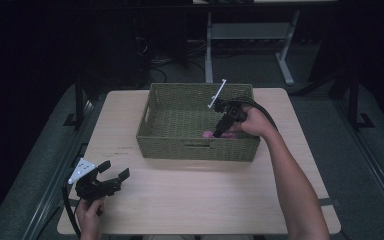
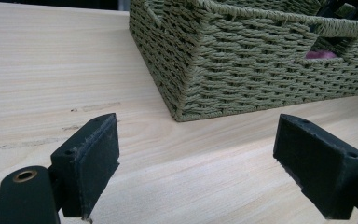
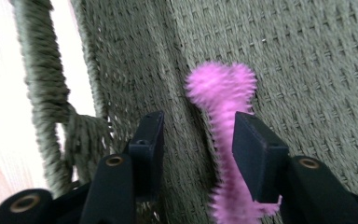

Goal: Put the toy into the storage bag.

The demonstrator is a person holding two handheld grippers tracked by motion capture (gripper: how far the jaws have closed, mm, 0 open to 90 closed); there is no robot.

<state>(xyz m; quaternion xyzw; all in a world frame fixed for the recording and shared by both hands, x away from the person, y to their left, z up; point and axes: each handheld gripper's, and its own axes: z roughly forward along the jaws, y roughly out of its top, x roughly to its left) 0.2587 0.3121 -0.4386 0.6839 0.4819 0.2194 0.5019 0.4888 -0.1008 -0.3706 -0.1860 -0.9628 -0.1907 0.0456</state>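
While the left gripper (image 1: pixel 111 176) is held low over the table (image 1: pixel 180 200) near its front left corner, jaws spread wide and empty, the right gripper (image 3: pixel 198 140) is dipped inside the woven basket (image 1: pixel 160 137). A fuzzy pink toy (image 3: pixel 223 100) is seen lying on the basket floor, between the partly parted jaws, right against one of them; no grip is seen.

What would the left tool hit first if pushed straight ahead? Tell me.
Probably the near corner of the green woven basket. The left tool sits open over bare wooden table, with nothing between its jaws and that corner; the depth is hard to judge.
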